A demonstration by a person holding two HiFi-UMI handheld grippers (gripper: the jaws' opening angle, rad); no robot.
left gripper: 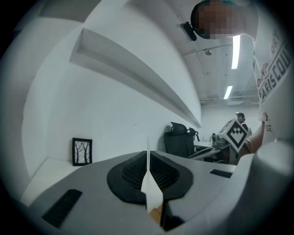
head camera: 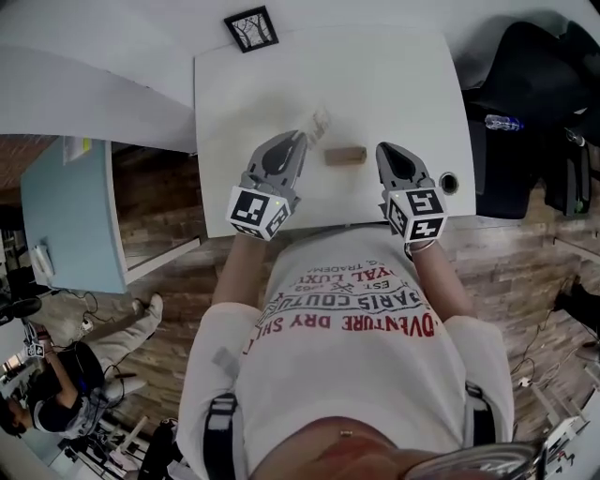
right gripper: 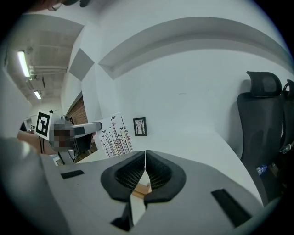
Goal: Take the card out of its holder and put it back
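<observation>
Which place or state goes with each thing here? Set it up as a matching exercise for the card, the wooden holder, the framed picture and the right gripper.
Things:
1. card
2. wooden holder
3. framed picture
4. right gripper

Places or states:
a. at the far edge of the table
b. jaws together, nothing between them
c. clamped in the left gripper, off the table
d. lying on the table between the two grippers

Pairs: 1-c, 2-d, 3-a, 4-b
</observation>
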